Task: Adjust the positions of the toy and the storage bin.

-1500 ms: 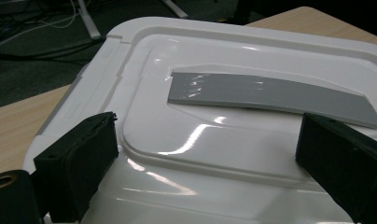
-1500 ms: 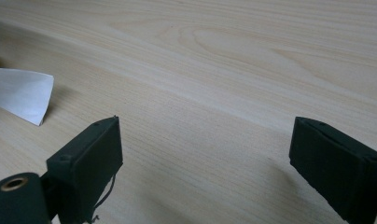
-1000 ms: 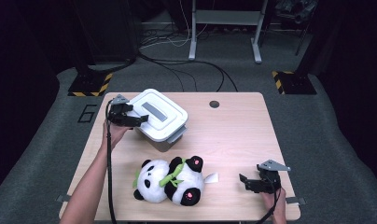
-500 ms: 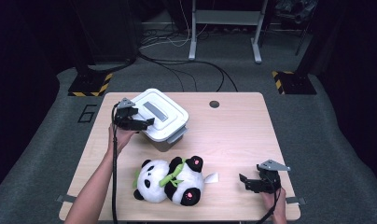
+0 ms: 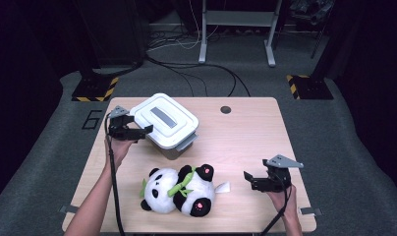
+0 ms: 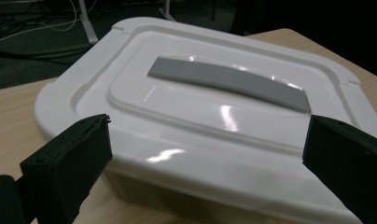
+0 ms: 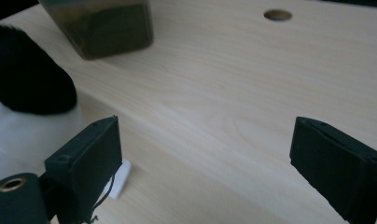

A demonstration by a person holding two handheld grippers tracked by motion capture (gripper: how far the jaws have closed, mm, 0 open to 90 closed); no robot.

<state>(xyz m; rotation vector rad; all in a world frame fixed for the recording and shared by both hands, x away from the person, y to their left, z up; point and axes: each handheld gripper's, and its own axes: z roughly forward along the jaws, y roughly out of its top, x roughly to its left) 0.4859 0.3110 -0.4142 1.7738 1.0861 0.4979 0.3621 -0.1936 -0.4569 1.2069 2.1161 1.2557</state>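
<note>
On the left side of the desk (image 5: 245, 132), the left tool (image 5: 148, 130) is held level at the near-left edge of a white box (image 5: 167, 124), whose lid carries a grey strip (image 5: 163, 117) along its middle. Its jaws are spread wide and have just been opening further; in the left gripper view the box (image 6: 214, 121) is seen straight ahead between them, with neither pad pressed on it. Whether the pads touch the lid's rim cannot be told. Nearer the front edge, just beside the box, a panda toy (image 5: 179, 189) is laid on its side with a green band (image 5: 179, 184) across its chest and a small white tag (image 5: 222, 187) pointing right. Further right, well apart from the box, the right tool (image 5: 247, 179) is held above the bare desk, aimed toward the toy's tag. Its jaws are spread too, with nothing between them; in the right gripper view the toy's black and white fur (image 7: 23, 93) is seen at the left, and the tag (image 7: 120, 180) by the left jaw.
</note>
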